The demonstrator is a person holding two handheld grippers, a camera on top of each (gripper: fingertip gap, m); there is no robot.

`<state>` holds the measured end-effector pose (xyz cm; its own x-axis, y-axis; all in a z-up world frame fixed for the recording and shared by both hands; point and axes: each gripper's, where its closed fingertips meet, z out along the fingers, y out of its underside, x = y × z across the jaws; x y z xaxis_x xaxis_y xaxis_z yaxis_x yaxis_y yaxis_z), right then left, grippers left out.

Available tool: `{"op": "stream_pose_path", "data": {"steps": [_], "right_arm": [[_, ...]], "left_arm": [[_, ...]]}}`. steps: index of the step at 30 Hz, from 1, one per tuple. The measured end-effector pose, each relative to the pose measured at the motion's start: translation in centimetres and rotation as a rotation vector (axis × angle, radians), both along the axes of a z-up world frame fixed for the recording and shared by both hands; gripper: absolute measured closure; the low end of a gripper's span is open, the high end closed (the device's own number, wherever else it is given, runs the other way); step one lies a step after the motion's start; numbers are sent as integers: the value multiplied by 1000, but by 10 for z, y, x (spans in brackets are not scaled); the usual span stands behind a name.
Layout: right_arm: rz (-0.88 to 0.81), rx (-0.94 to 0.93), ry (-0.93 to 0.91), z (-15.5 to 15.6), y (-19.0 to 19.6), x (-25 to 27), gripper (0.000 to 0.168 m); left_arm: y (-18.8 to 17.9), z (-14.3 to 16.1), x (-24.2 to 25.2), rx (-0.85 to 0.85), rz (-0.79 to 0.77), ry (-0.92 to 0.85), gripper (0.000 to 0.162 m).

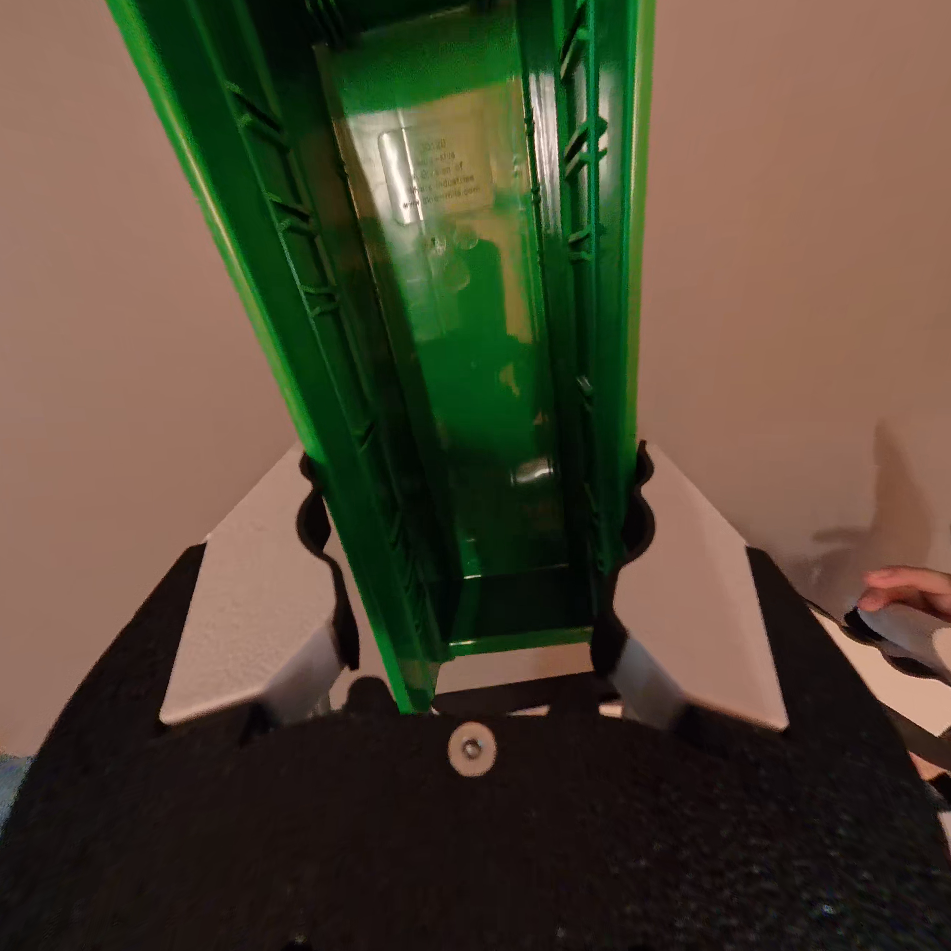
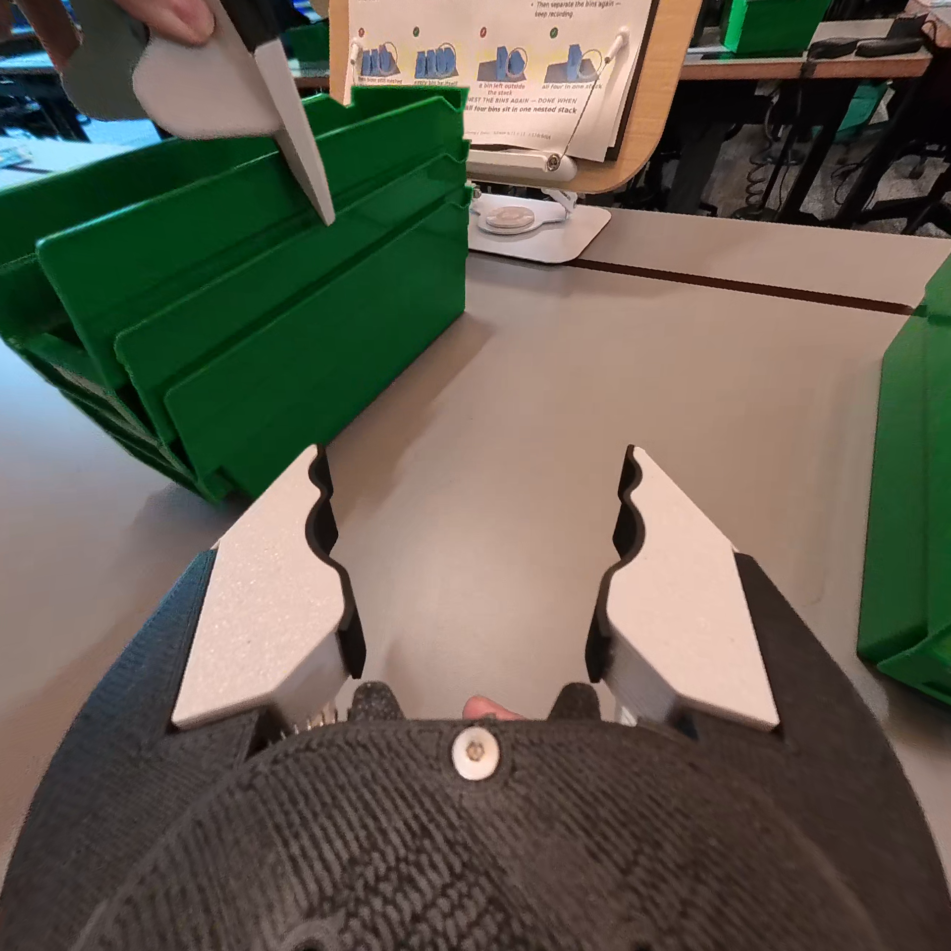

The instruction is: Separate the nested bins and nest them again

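left gripper [image 1: 471, 556] clamps green bin [image 1: 463, 309] | right gripper [image 2: 476, 561] empty, spread; nested stack [image 2: 231, 309] shows only here

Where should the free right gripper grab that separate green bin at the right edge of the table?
Probably by the top rim of the lone green bin, coming down from above. Its tall smooth side wall faces the right gripper, too broad for the open jaws to span, while a thin wall edge fits between them. The rim itself is cut off by the frame, so confirm first.
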<state>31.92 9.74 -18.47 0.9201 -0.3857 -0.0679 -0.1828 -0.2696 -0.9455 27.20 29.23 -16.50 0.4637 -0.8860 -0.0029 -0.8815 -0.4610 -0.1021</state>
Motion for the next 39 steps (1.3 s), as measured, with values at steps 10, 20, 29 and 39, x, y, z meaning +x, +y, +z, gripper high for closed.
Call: {"op": "stream_pose_path", "data": {"steps": [10,20,29,39], "right_arm": [[-9,-7,4,-4,-2,4,57],[-10,-21,-12,-5,-2,3,54],[-24,-19,8,-8,-6,9,54],[-21,-38,10,-14,-6,10,53]], "left_arm": [[9,33,9,126,-137,-78,58],[9,31,5,164,-110,-30,75],[9,42,9,136,-82,-76,59],[10,18,13,140,-67,-56,48]]}}
